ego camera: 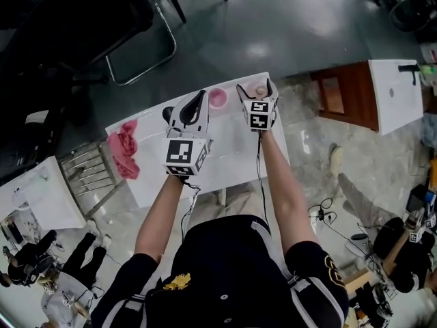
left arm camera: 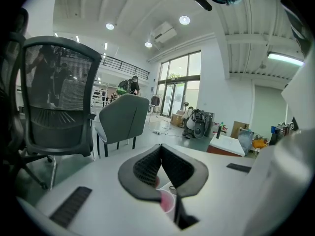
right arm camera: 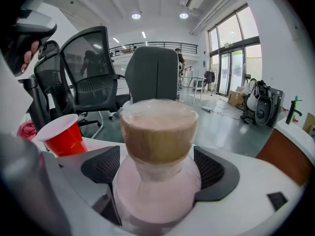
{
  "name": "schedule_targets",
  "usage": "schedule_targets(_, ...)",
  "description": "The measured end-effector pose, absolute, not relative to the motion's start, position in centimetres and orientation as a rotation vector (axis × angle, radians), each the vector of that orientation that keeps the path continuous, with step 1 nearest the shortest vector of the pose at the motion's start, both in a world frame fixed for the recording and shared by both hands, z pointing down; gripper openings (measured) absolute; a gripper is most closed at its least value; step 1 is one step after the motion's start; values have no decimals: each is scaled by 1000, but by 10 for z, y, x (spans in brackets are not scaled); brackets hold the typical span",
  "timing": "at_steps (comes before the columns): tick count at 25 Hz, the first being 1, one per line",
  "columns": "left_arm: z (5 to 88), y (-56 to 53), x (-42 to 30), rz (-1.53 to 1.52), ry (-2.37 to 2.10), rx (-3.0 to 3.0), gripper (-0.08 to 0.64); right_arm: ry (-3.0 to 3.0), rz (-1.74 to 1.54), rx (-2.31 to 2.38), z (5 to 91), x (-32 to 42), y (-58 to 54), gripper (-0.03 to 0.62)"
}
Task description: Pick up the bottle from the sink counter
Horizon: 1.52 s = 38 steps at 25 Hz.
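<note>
The bottle (right arm camera: 158,181) is pale pink with a broad wooden cap (right arm camera: 158,134). It stands on the white table (ego camera: 232,149), between the jaws of my right gripper (right arm camera: 160,168). Those jaws are spread wide, one black pad on each side of the bottle's body, and I see no squeeze on it. From the head camera the bottle (ego camera: 259,89) shows near the table's far edge, inside the right gripper (ego camera: 255,85). My left gripper (ego camera: 198,100) hovers to the left with its jaws shut and nothing between them. Its tips (left arm camera: 160,149) meet in the left gripper view.
A red cup (ego camera: 217,98) stands between the two grippers, left of the bottle (right arm camera: 61,134). A pink cloth (ego camera: 123,147) hangs at the table's left end. Office chairs (ego camera: 102,19) stand beyond the far edge, and a wooden cabinet (ego camera: 345,94) is to the right.
</note>
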<state>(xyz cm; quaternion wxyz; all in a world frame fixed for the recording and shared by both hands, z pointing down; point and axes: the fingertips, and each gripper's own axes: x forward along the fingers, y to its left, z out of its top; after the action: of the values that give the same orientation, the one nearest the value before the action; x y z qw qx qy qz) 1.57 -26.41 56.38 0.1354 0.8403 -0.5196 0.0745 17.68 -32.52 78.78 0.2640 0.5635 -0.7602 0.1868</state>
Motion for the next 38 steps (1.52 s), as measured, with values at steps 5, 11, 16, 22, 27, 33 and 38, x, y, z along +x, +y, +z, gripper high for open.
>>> schedule_targets(5, 565, -264, 17, 210, -1501, 2433, 18, -2046, 487, 1520, 787, 170, -328, 456)
schedule_targets(11, 565, -264, 18, 211, -1504, 2432, 18, -2020, 444, 1527, 787, 172, -331, 456)
schedule_targets(16, 563, -261, 19, 205, -1505, 2424, 18, -2009, 413, 1528, 785, 175, -332, 440)
schedule_targets(22, 562, -255, 16, 209, -1512, 2428, 18, -2003, 418, 1528, 787, 174, -329, 437)
schedule_targets(27, 563, -252, 18, 209, -1496, 2439, 18, -1998, 403, 1536, 788, 179, -327, 436)
schedule_targets(33, 562, -245, 18, 246, -1488, 2449, 18, -2029, 437, 1518, 788, 166, -323, 436)
schedule_targets(38, 553, -248, 25, 231, -1480, 2461, 18, -2016, 450, 1567, 776, 178, -319, 436)
